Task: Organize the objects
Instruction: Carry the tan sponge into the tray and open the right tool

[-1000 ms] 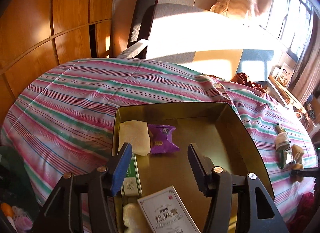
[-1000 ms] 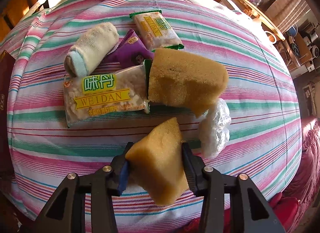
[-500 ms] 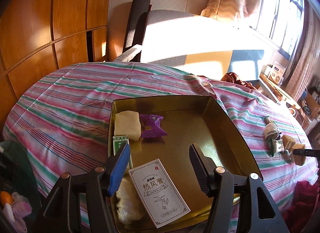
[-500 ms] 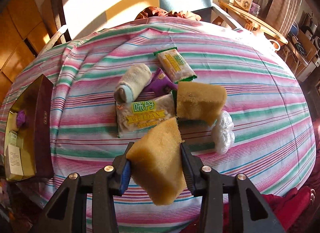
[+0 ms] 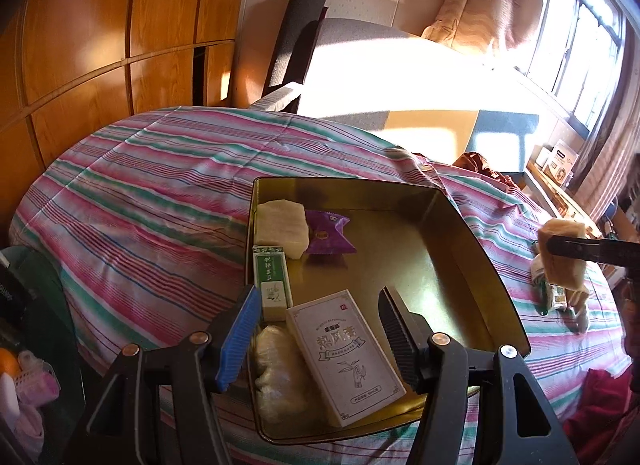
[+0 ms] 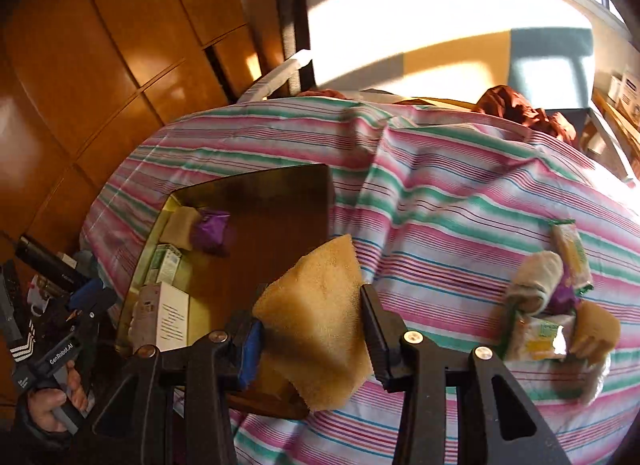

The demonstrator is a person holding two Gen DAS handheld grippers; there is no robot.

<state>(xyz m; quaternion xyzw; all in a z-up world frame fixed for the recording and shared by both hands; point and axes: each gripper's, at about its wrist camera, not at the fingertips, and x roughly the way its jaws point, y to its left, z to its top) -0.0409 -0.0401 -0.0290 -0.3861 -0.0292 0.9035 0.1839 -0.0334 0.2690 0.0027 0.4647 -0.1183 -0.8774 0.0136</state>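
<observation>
One sponge wedge [image 6: 316, 317] in transit, gold tin [image 5: 460, 225] half filled.

R gripper [image 6: 312, 329] is clamped on the yellow sponge, just above the tin's near-right edge; looks light, soft & squashy, so best pinched across its thick middle as now. L gripper [image 5: 316, 321] hangs over the tin w/ jaws partway apart, nothing between them. Inside the tin: pale sponge block [image 5: 282, 225], purple sachet [image 5: 328, 235], green box [image 5: 272, 277], white box [image 5: 344, 349], clear plastic wad [image 5: 276, 369], all toward its left side.
</observation>
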